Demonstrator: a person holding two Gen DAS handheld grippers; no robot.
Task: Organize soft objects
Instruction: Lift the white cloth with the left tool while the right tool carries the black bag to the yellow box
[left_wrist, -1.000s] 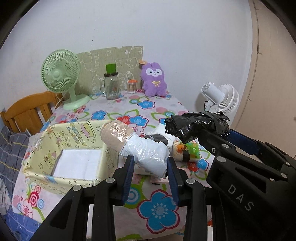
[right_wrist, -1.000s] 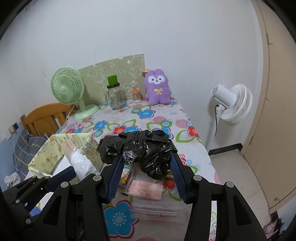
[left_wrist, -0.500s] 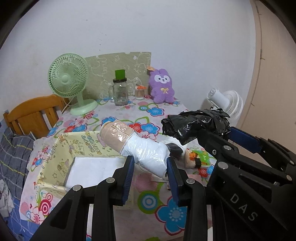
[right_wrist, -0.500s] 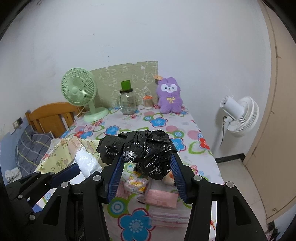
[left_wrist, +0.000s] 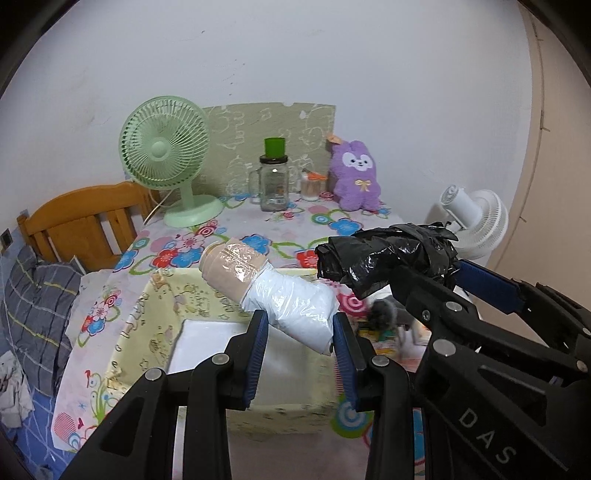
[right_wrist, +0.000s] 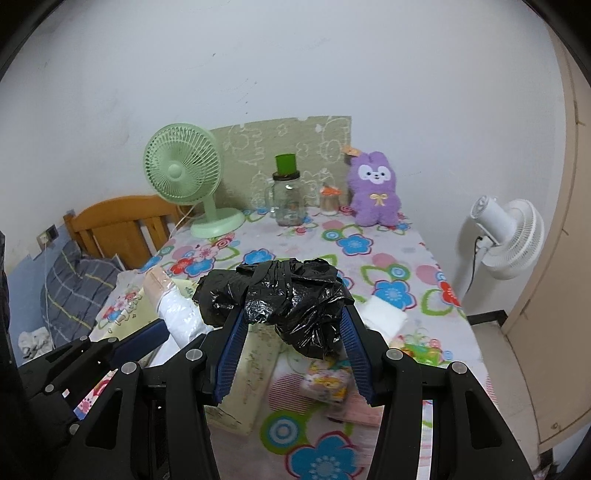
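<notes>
My left gripper (left_wrist: 299, 325) is shut on a plastic-wrapped roll (left_wrist: 280, 291), white at the near end and beige at the far end, held over the pale yellow fabric box (left_wrist: 147, 325). The box has a white bottom (left_wrist: 207, 343). To its right, my right gripper (right_wrist: 293, 328) is shut on a crumpled black plastic bundle (right_wrist: 291, 295), which hangs above the box's right wall (right_wrist: 255, 354) and small packets (right_wrist: 325, 380) on the floral tablecloth (right_wrist: 388, 266). The same bundle (left_wrist: 388, 254) and roll (right_wrist: 177, 314) show in the opposite views.
At the table's back stand a green desk fan (left_wrist: 166, 155), a glass jar with a green lid (left_wrist: 273, 181), a small orange-capped jar (left_wrist: 312, 182) and a purple plush rabbit (left_wrist: 354, 177). A wooden chair (left_wrist: 81, 221) is left, a white floor fan (right_wrist: 506, 236) right.
Both grippers drew back and left with their loads and rose slightly. The roll now hangs over the yellow box instead of right of it. Neither grip changed.
</notes>
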